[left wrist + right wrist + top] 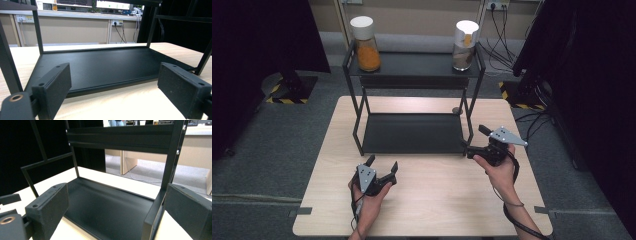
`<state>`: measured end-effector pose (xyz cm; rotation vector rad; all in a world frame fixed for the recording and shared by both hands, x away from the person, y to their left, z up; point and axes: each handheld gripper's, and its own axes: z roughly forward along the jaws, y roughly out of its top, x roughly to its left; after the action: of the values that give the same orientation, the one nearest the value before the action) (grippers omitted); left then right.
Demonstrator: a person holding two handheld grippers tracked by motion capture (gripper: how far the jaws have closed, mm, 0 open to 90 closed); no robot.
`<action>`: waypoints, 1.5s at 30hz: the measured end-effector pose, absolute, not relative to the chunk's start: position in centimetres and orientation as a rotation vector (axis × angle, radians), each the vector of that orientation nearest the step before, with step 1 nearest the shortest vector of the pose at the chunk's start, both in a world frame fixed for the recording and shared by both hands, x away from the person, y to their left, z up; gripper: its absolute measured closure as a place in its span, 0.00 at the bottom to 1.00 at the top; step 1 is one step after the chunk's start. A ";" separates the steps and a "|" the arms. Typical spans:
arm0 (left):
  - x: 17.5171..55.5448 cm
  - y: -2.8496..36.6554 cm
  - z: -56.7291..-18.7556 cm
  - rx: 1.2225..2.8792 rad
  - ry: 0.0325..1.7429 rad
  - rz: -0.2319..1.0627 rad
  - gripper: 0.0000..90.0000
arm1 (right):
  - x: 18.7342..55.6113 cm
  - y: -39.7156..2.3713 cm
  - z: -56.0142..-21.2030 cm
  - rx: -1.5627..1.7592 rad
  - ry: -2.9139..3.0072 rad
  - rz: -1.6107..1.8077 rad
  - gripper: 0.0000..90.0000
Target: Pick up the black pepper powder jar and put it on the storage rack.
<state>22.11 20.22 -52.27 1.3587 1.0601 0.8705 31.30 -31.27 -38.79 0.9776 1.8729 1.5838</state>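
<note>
A black two-tier metal rack (413, 84) stands on the light wooden table (432, 200). On its top shelf a jar of orange contents (366, 45) stands at the left, and a white-lidded jar with brownish contents (464, 46) at the right. The lower shelf (412, 132) is bare. My left gripper (383, 162) is open just in front of the rack, facing the lower shelf (100, 67). My right gripper (476, 141) is open beside the rack's front right leg (172, 165), which rises between its jaws toward the right one. Neither gripper holds anything.
Grey carpet surrounds the table. Dark curtains and stands with yellow-black taped bases (287, 92) flank it. Cables (504, 35) hang from wall sockets behind the rack. Bare tabletop lies in front of both hands.
</note>
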 end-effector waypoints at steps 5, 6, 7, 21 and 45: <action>22.1 20.2 -52.3 1.360 1.059 0.872 0.12 | 31.2 -31.3 -39.9 0.992 1.885 1.584 0.07; 22.1 20.2 -52.3 1.359 1.058 0.872 0.12 | 31.1 -31.3 -40.1 0.994 1.885 1.586 0.07; 22.1 20.2 -52.3 1.358 1.059 0.873 0.12 | 31.0 -31.2 -40.3 0.994 1.884 1.586 0.07; 22.1 20.2 -52.3 1.363 1.051 0.877 0.12 | 29.7 -30.6 -43.2 1.013 1.903 1.570 0.07; 22.0 20.2 -52.3 1.361 1.052 0.879 0.12 | 28.4 -31.6 -45.8 1.044 1.928 1.515 0.07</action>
<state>22.05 20.16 -52.33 1.3611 1.0521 0.8790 28.44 -31.55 -45.84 1.0435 1.9279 1.5151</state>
